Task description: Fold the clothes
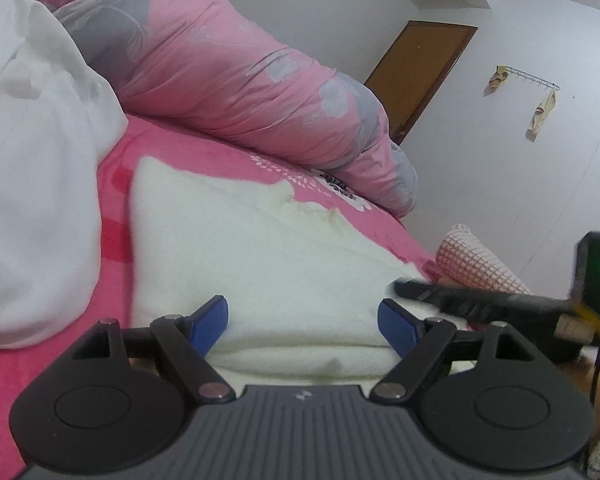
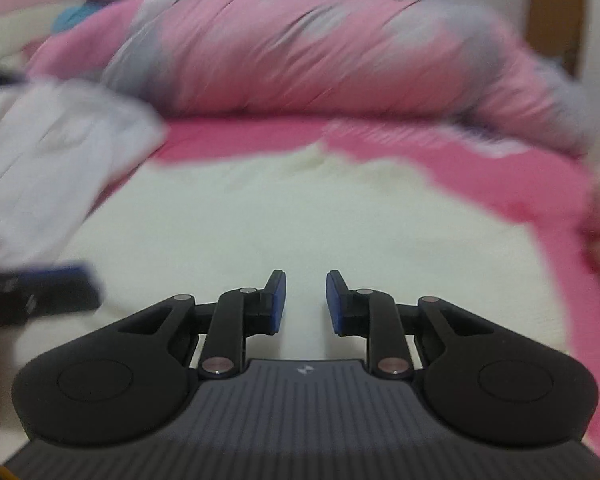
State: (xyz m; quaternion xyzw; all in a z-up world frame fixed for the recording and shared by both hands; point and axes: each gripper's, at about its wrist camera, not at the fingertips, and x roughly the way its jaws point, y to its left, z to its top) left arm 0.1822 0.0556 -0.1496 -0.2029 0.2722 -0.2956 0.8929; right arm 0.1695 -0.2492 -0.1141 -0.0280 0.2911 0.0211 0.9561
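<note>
Lying flat on the pink bed sheet (image 1: pixel 172 152) is a cream fleecy garment (image 1: pixel 260 264), partly folded, with a doubled edge along its near side and an uneven, ragged-looking far edge. It is sitting in the middle of the bed, directly ahead of both grippers.

The left gripper (image 1: pixel 302 326) is hovering low over the near fold of the garment with its blue-padded jaws standing wide apart; the thick folded edge is showing between them, but the pads are not pressing on it. In the left wrist view, the right gripper (image 1: pixel 460 300) is reaching in from the right, blurred, with its tip over the garment's right edge. In its own view the right gripper (image 2: pixel 306 304) is pointing out over the cream cloth with a narrow gap between its jaws and nothing caught between them; the whole picture is smeared by motion.

A loose white garment (image 1: pixel 32 168) is heaped to the left, just beside the cream one. Beyond both, a rolled pink and grey floral quilt (image 1: pixel 236 80) is stretching across the far side of the bed. A pink checked cloth (image 1: pixel 476 260) is sitting at the right edge. On the far wall, a brown door (image 1: pixel 420 76) and a hook rail (image 1: pixel 532 76) are showing.
</note>
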